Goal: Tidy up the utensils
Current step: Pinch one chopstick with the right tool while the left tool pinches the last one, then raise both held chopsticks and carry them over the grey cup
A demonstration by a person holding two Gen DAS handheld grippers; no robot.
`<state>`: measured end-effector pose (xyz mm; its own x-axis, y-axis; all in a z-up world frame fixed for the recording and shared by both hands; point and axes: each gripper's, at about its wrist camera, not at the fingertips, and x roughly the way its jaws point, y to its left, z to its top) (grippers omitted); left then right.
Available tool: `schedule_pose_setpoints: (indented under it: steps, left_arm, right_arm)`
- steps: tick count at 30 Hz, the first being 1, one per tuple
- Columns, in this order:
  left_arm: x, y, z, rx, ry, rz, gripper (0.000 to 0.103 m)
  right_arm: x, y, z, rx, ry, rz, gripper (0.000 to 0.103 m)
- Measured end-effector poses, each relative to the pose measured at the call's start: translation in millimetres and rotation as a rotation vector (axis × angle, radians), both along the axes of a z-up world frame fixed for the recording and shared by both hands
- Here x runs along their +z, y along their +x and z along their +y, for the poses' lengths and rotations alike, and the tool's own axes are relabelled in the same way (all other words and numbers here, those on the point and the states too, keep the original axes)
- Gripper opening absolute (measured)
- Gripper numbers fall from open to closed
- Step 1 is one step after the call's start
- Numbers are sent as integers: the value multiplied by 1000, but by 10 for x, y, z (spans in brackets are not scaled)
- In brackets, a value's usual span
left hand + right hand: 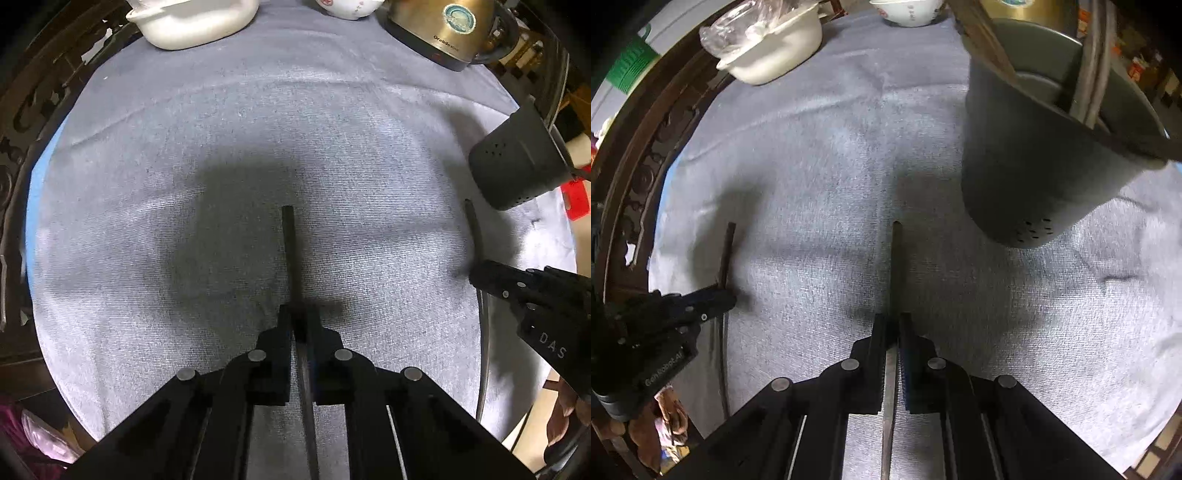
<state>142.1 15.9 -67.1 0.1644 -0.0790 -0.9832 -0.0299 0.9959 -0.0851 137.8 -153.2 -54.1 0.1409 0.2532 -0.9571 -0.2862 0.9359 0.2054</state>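
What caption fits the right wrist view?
Right gripper shut on a chopstick beside the grey holder, on a cloth-covered table.

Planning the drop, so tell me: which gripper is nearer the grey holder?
Right. The right gripper sits just beside the holder; the left gripper is farther off, beyond the right one.

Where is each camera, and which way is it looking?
Left wrist view: sits on the left gripper, looking down along its shut fingers at a chopstick they pinch over the grey cloth; the right gripper pokes in from the right.
Right wrist view: sits on the right gripper, looking down at its own chopstick beside the dark holder; the left gripper shows at the left.
Both see the cloth, holder, white dish, bowl and both chopsticks.
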Motion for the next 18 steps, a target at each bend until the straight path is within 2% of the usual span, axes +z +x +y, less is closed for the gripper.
schedule_pose_setpoints:
  steps: [8, 12, 18]
  left_arm:
    - [37, -197, 200, 49, -75, -30, 6]
    - [202, -481, 370, 82, -107, -64, 6]
    - [432, -629, 521, 118, -140, -142, 6]
  right_arm:
    - [-13, -172, -93, -32, 53, -31, 7]
    - [6, -305, -170, -43, 98, -49, 7]
    - [208, -434, -198, -33, 143, -108, 7]
